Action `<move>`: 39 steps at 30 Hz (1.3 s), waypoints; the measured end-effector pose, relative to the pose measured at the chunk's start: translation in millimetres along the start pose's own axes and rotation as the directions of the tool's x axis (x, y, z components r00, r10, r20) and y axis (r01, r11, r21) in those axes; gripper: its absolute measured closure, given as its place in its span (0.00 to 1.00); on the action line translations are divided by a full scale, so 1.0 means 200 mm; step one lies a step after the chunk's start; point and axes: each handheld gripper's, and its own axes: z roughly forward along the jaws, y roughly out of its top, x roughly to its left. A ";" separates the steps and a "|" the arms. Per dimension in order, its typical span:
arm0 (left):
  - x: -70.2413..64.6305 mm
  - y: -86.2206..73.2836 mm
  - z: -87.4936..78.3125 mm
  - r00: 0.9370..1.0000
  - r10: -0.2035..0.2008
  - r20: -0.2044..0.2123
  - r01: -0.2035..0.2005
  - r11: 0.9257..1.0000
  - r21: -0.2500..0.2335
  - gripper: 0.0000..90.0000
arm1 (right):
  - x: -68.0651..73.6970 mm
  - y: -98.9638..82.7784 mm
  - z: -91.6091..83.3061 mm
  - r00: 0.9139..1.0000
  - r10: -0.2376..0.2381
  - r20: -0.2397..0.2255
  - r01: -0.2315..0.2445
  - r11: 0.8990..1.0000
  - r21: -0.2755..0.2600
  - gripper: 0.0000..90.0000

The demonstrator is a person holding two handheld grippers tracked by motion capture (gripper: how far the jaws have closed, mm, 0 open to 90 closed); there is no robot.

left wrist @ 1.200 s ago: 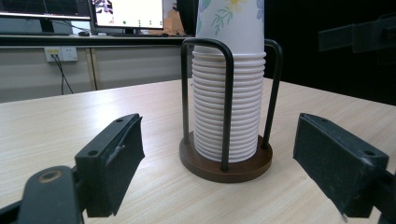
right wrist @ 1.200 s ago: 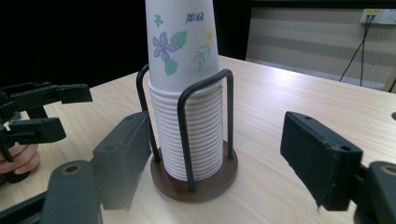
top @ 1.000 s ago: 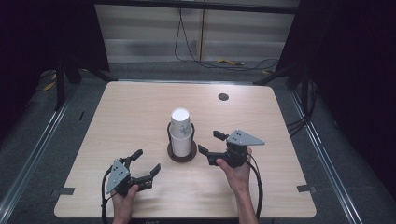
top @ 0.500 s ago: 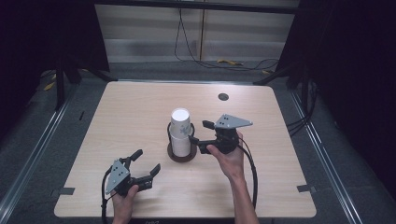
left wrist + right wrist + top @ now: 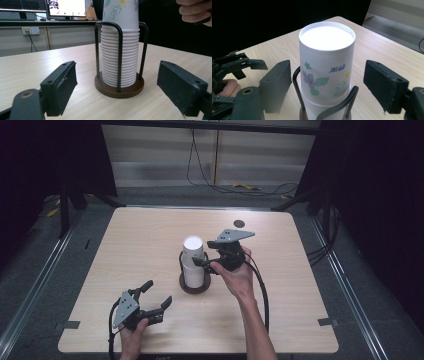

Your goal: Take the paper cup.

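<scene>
The right gripper [image 5: 204, 266] is held wide open around the top of the stack of paper cups [image 5: 192, 260], one jaw on each side, nothing yet touched. The left gripper [image 5: 156, 296] is also spread open and empty, near the table's front edge, pointed at the stack. The cups are stacked upside down in a holder [image 5: 119, 86] with a round brown base and black wire loops. The wooden table [image 5: 300, 285] carries a small dark disc [image 5: 239, 223] far back. Monitors [image 5: 66, 7] are seen behind.
</scene>
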 end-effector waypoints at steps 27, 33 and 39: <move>0.00 0.00 0.00 1.000 -0.004 -0.004 0.004 1.000 0.010 0.18 | -0.01 0.14 0.16 1.000 -0.014 -0.016 0.015 0.996 0.089 0.36; 0.00 0.00 0.00 1.000 -0.002 -0.002 0.002 1.000 0.009 0.18 | -0.02 0.14 0.15 1.000 -0.005 -0.025 0.007 0.997 0.079 0.37; 0.00 0.00 0.00 1.000 0.003 0.002 -0.003 1.000 0.009 0.18 | -0.01 0.15 0.12 0.999 -0.021 -0.027 0.022 0.999 0.042 0.37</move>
